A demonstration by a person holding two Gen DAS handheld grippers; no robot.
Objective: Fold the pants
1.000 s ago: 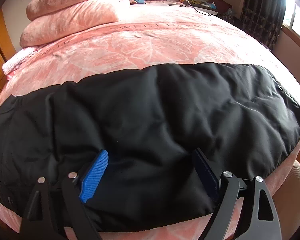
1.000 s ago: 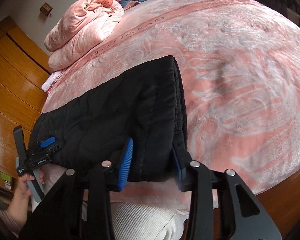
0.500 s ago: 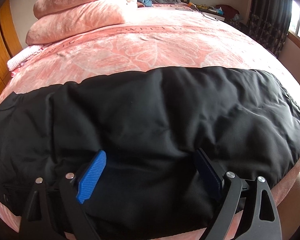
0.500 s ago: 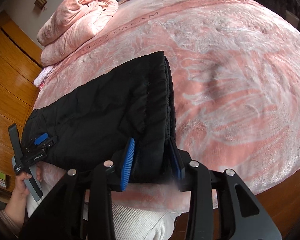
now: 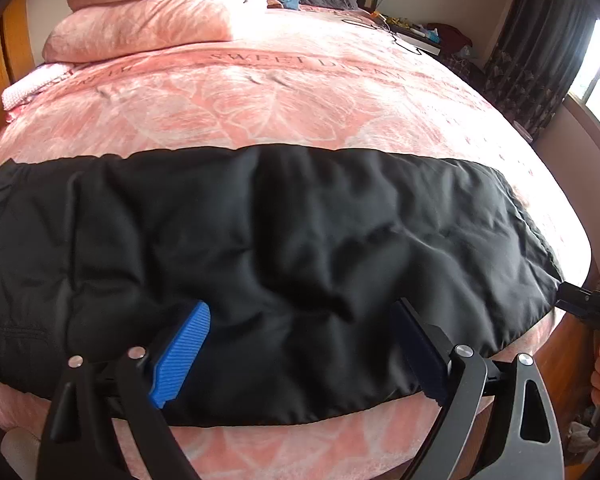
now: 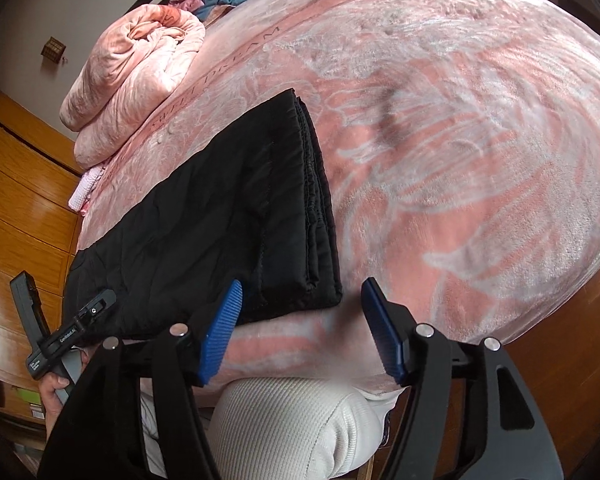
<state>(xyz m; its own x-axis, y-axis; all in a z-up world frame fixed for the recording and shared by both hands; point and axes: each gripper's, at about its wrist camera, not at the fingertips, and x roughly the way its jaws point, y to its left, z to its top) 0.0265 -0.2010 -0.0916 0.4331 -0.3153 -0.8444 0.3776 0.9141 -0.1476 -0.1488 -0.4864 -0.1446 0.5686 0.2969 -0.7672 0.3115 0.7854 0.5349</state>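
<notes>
Black padded pants lie folded lengthwise across the pink bed, near its front edge. My left gripper hovers over their near edge; its jaws are wide and still opening, with flat fabric between the blue pads and no pinch. In the right wrist view the stacked end of the pants rests on the bed. My right gripper is opening just in front of that end's near corner, which sits between the fingers untouched. Each gripper also shows in the other's view: left gripper, right gripper.
A folded pink quilt is piled at the far left of the bed. Wooden cabinets run along the left. Dark curtains and a window are at the right. The person's knee in white trousers is against the bed's front.
The right gripper's jaws have spread and let go of the pants' end corner. The left gripper has drawn back and up a little, its jaws slightly wider.
</notes>
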